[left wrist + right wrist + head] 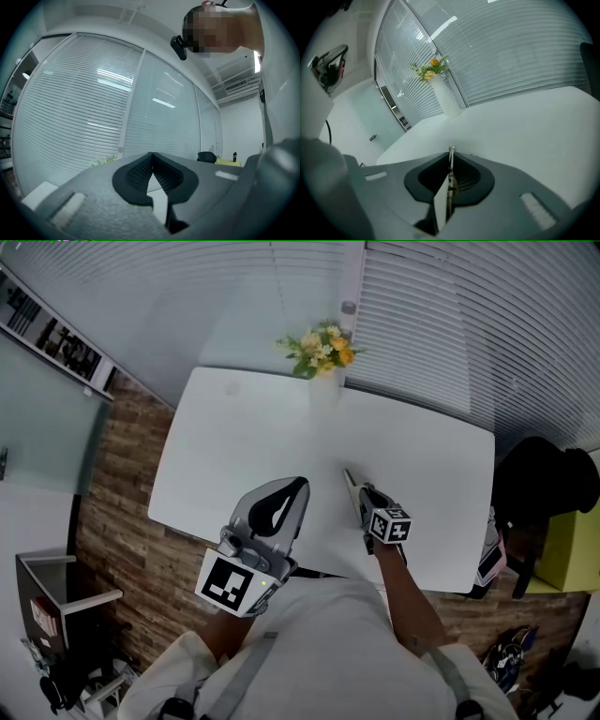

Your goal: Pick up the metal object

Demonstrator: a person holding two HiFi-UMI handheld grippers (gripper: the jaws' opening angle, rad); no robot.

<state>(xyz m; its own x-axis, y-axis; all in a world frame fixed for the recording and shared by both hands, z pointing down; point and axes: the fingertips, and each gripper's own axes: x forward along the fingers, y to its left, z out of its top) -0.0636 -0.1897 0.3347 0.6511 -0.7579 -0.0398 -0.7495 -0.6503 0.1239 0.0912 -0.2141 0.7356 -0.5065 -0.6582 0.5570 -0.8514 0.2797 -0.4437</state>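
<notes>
A thin, flat metal object (451, 164) stands edge-on between the jaws of my right gripper (451, 157), which is shut on it. In the head view the right gripper (352, 482) hovers over the near middle of the white table (244, 427), pointing away from me; the metal piece is too thin to make out there. My left gripper (298, 488) is to its left over the table's near edge. In the left gripper view its jaws (152, 159) meet at the tips with nothing between them, and it points up towards the window blinds.
A white vase of yellow flowers (322, 352) stands at the table's far edge, also seen as the vase (443, 93) in the right gripper view. A black chair (544, 484) and a yellow surface (574, 549) sit to the right. Wooden floor and shelving lie to the left.
</notes>
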